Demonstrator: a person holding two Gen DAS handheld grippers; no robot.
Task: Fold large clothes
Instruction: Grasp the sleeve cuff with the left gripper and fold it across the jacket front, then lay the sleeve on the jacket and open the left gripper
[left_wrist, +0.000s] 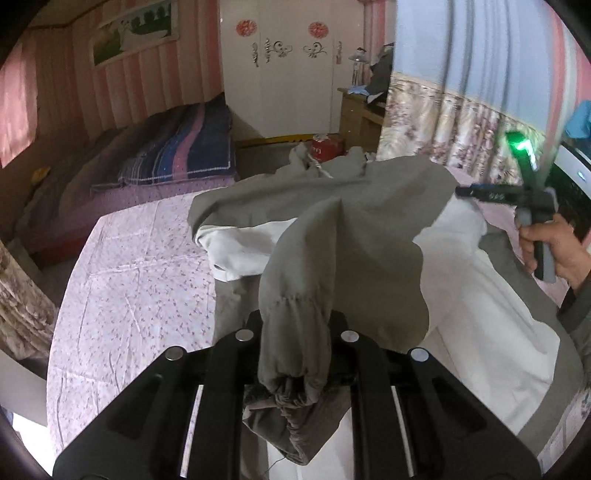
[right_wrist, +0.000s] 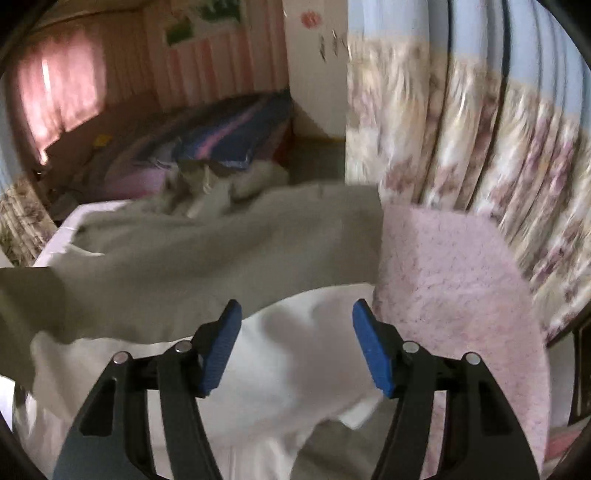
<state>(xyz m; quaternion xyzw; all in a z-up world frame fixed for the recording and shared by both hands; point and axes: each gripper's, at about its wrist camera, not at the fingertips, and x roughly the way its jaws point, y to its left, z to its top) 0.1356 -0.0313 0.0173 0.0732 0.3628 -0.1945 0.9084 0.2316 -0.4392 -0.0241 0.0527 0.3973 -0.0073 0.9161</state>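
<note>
A large grey jacket (left_wrist: 351, 206) with a white lining (left_wrist: 480, 295) lies spread on the bed. Its grey sleeve (left_wrist: 295, 280) rises off the bed. My left gripper (left_wrist: 297, 328) is shut on the gathered cuff, which hides the fingertips and hangs bunched below them. In the right wrist view my right gripper (right_wrist: 293, 332) is open, its blue pads (right_wrist: 221, 350) well apart over the white lining (right_wrist: 295, 369), with nothing between them. The left wrist view shows that gripper (left_wrist: 465, 192) at the right, held by a hand (left_wrist: 554, 251).
The bed has a pink floral sheet (left_wrist: 129, 288), bare on the left. A pink fuzzy blanket (right_wrist: 461, 295) lies at the right by a floral curtain (left_wrist: 461, 122). A striped folded quilt (left_wrist: 177, 147) and a white wardrobe (left_wrist: 288, 74) are at the back.
</note>
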